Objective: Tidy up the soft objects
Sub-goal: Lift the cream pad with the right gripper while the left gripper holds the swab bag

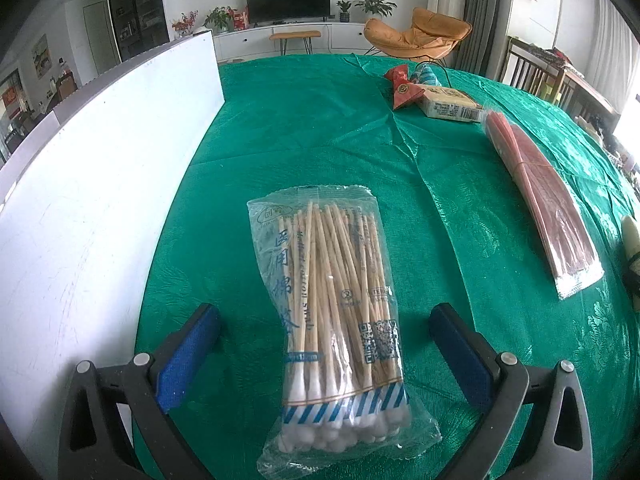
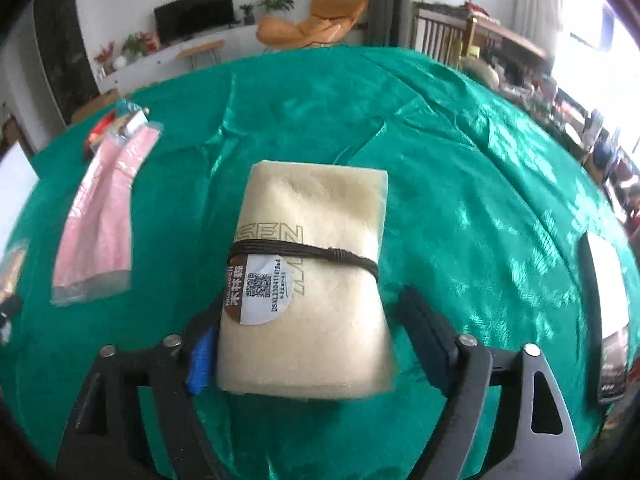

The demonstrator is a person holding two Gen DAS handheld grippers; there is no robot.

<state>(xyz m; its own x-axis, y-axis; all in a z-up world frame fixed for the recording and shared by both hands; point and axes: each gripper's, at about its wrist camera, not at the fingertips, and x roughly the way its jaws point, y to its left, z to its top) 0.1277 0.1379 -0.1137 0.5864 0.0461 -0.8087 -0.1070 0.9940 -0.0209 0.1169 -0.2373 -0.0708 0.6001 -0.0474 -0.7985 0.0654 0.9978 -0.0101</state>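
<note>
A: In the left wrist view, I hold the left gripper (image 1: 324,344) above the bag of cotton swabs (image 1: 334,320). The bag lies on the green tablecloth (image 1: 300,120), between my two fingers, and its long axis runs away from me, along the pointing direction. The white board (image 1: 100,184) is to the left of the bag. The jaws are wide apart and no pad touches the bag.

B: And the right wrist view?

A: There the folded cream towel (image 2: 316,280), tied with a dark cord, lies between the fingers of the right gripper (image 2: 312,332). Its long axis also runs away from me. The jaws stand wide. The right pad is clear of the towel; the left blue pad is just beside its edge, and I cannot tell if it touches. The pink packet (image 2: 104,216) is well to the left of the towel.

B: So which hand takes what?

A: I judge each hand is nearer to its own thing.
</note>
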